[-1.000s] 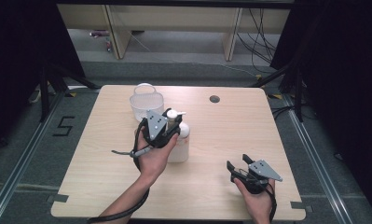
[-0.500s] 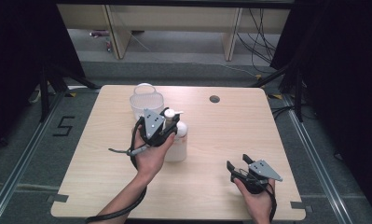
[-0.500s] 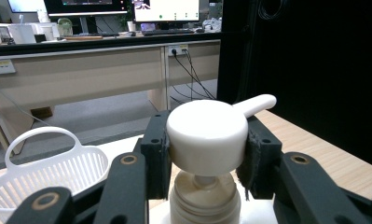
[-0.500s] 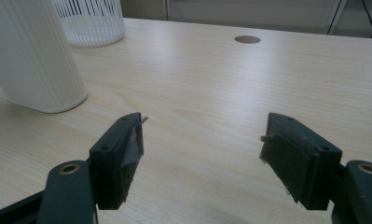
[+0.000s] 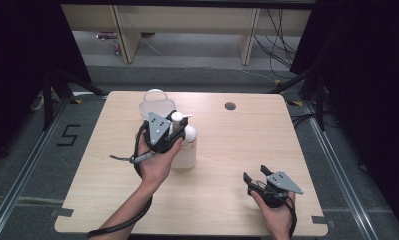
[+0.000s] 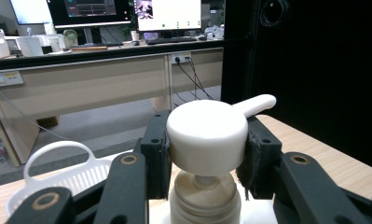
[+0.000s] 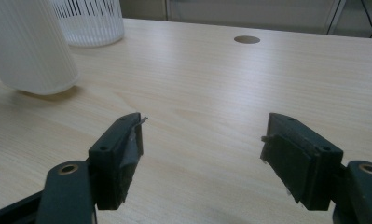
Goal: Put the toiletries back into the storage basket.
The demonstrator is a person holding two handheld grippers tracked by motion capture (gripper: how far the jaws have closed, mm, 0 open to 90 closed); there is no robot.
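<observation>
Writing on the scene is scarce: a pale "5" (image 5: 68, 135) is marked on the floor left of the table (image 5: 237, 150), and the monitors beyond the far desk in the left gripper view are too blurred to read. No label can be made out on the white pump bottle (image 5: 185, 147), which stands upright left of the table's centre, just near of a white slatted basket (image 5: 154, 102); its left side is hidden in the high view by the left gripper (image 5: 173, 131) and the left hand (image 5: 154, 162). In the left gripper view the jaws are clamped on the sides of the bottle's round pump head (image 6: 207, 135), whose spout points away to the right, and the bottle's body is cut off below. The left forearm reaches in from the near edge, the hand raised to pump height. The right gripper (image 5: 257, 176) sits low at the near right, well apart from the bottle, held in the right hand (image 5: 277, 212); its jaws stand wide apart over bare wood with nothing between them. A round hole (image 5: 230, 106) lies near the far edge.
</observation>
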